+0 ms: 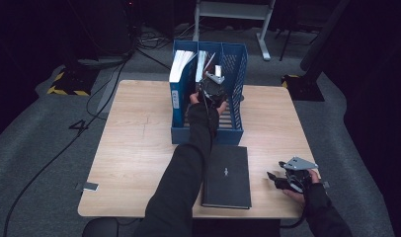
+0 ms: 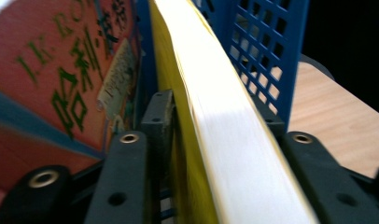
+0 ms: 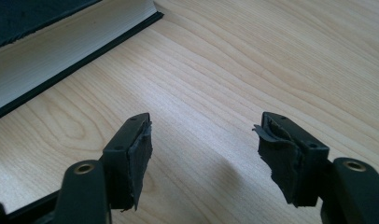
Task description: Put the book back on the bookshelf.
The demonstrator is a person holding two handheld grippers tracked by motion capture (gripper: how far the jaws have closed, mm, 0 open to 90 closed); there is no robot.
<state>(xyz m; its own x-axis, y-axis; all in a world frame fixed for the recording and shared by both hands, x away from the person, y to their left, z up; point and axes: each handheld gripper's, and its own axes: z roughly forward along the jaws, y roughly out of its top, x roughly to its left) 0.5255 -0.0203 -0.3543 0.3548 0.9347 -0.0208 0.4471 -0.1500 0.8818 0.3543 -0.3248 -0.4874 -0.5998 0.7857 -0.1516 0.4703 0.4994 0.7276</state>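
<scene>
Two tools at work, one busy, one idle.

High view: left tool [image 1: 212,85] reaches into the blue file rack [image 1: 238,64] standing on the wooden surface [image 1: 134,143], at the middle slot where a thin book stands upright. A white-paged book in a blue cover [image 1: 178,81] leans in the rack's left slot. A black hardcover book [image 1: 227,176] lies flat just before the rack. Right tool [image 1: 277,180] rests low near the surface's right edge, well apart from the rack.

Left gripper view: yellow-covered book [image 2: 225,126] runs up between the black jaws, page block smooth and white. Whether the pads press on it I cannot tell. An orange cover with green lettering [image 2: 57,79] stands to one side, lattice plastic wall [image 2: 262,46] to the other. Judgement: the book seems to be seated; let go only once it stands by itself, then withdraw straight back so the pads do not drag it.

Right gripper view: jaws wide, nothing between; pads [image 3: 141,154] ragged, torn rubber. Pale wood grain beneath, the black book's matte page edge [image 3: 52,60] beyond.
</scene>
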